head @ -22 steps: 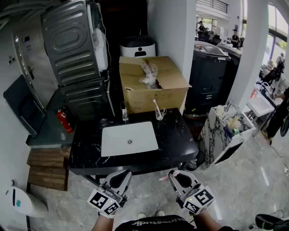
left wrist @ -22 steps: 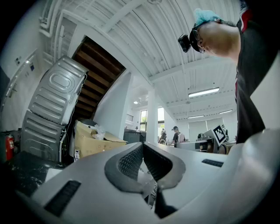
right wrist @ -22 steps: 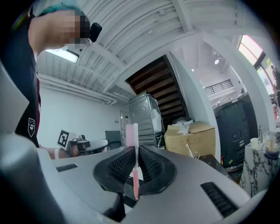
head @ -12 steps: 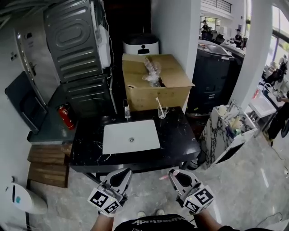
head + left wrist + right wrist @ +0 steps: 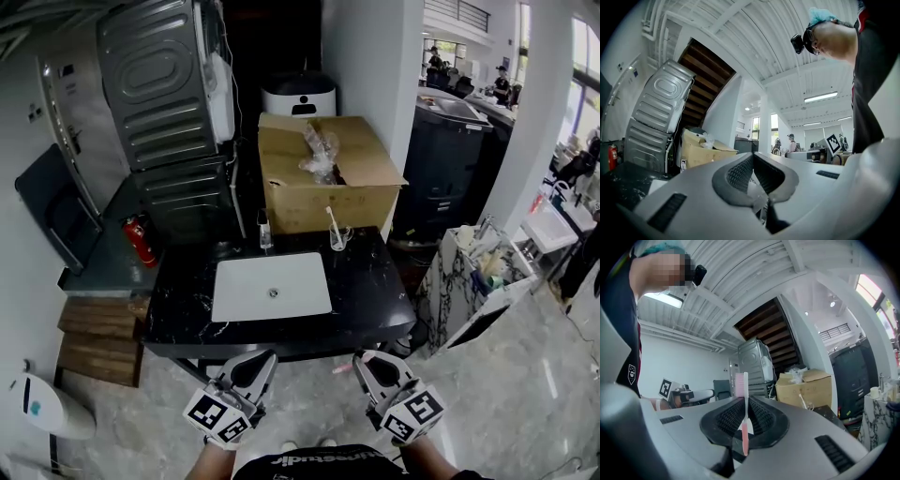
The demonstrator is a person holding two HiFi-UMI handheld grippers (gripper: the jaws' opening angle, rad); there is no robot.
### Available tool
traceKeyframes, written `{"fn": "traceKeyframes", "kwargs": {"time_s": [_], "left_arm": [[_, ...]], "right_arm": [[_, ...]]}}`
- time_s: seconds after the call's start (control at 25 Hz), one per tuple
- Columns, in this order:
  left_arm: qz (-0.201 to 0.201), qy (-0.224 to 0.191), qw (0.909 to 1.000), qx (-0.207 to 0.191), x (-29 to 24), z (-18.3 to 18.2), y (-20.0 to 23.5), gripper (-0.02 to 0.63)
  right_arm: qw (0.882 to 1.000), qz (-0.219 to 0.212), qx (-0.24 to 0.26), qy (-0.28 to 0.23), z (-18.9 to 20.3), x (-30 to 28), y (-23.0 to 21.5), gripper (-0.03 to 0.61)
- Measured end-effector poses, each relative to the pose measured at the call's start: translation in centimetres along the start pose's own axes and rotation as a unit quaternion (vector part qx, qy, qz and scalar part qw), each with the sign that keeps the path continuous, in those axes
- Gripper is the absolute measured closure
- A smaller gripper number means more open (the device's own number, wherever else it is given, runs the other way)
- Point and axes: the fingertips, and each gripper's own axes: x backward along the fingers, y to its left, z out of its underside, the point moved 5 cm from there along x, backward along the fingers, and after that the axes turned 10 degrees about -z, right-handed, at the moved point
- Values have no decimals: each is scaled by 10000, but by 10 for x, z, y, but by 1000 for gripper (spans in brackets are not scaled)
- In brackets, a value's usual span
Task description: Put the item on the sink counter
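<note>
Toothbrush (image 5: 745,414) stood upright, clamped between my right gripper's (image 5: 744,401) fingers; my left gripper (image 5: 752,158) was clenched on nothing. I judged it best to carry the brush to the surface (image 5: 366,281) ahead of the fingers, lower it flat, then release.

toothbrush (image 5: 339,368): head view shows only a pink end, the rest hidden behind the right gripper (image 5: 368,362) | bottle (image 5: 263,232) on bench (image 5: 375,291): label too small to read | cardboard box (image 5: 323,208): inside mostly hidden | person's torso (image 5: 319,464): cut off by the bottom edge
</note>
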Motion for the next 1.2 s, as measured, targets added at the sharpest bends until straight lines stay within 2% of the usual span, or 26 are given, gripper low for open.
{"fn": "traceKeyframes", "kwargs": {"time_s": [0.36, 0.64, 1.0, 1.2], "left_arm": [[-214, -4, 9997, -129, -22, 4, -19, 597], [-291, 89, 9993, -195, -37, 12, -20, 597], [5, -69, 9999, 139, -109, 29, 18, 597], [217, -100, 9997, 49, -158, 33, 62, 597]], "right_arm": [[9998, -194, -8, -98, 0, 17, -28, 528], [9997, -157, -153, -104, 7, 15, -50, 528], [9999, 7, -91, 142, 13, -27, -93, 528], [9996, 150, 93, 197, 5, -79, -133, 528]]}}
